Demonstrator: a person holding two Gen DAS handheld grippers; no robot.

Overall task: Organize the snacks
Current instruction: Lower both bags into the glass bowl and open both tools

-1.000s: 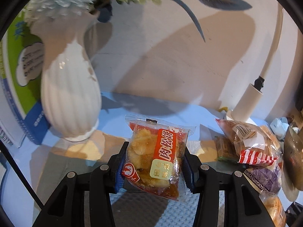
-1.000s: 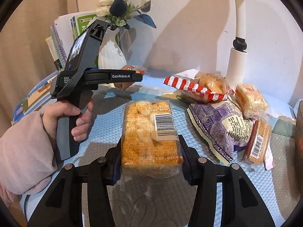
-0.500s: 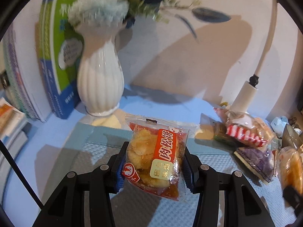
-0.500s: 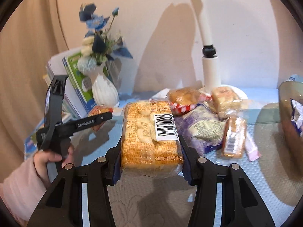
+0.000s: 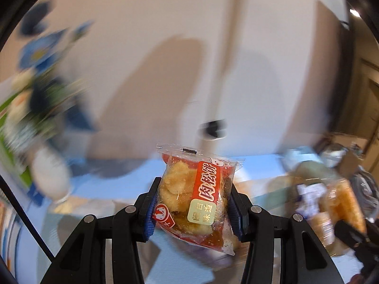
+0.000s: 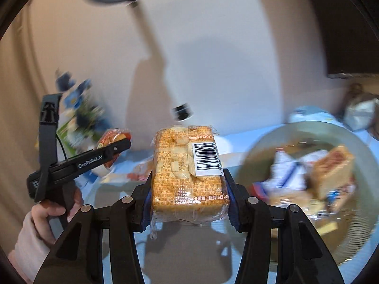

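My left gripper (image 5: 193, 209) is shut on a red and clear pastry packet (image 5: 196, 197) and holds it in the air above the blue table. My right gripper (image 6: 188, 203) is shut on an orange bread packet with a barcode (image 6: 188, 170), held up beside a round glass bowl (image 6: 355, 241) at the right. The bowl holds several wrapped snacks (image 6: 329, 172). The left gripper with its packet (image 6: 113, 139) also shows at the left of the right wrist view. Both views are blurred.
A white vase with blue flowers (image 5: 47, 118) stands at the left back. A white lamp post (image 6: 154, 47) rises against the wall. More wrapped snacks (image 5: 341, 201) lie at the right of the left wrist view. Other packets (image 6: 142, 172) lie on the table behind the bread.
Both grippers have risen and swung right with their packets. The glass bowl has come into the right wrist view. The vase has slid left and down in the left wrist view.
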